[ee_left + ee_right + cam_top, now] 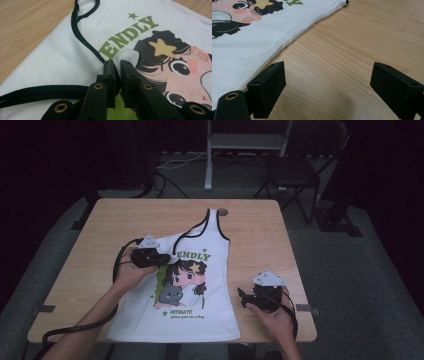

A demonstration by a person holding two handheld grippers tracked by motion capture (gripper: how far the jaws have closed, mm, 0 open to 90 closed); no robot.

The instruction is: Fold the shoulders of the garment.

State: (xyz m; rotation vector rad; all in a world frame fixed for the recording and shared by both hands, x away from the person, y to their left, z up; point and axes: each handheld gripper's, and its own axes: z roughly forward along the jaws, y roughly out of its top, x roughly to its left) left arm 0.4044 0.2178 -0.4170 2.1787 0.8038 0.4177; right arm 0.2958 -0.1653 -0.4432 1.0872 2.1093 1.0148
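From the high view, a white tank top (200,290) with a cartoon girl print lies flat on the wooden worktop (90,245); the left tongs (162,258) sit on its folded-over shoulder, the right tongs (243,296) rest beside its hem edge. In the left gripper view, the left tongs (117,65) are clamped on a fold of white fabric. In the right gripper view, the right tongs (328,75) stand wide apart over bare wood.

White tank top (200,310) w/ black trim, green lettering, cartoon girl print; light wood table (260,235).
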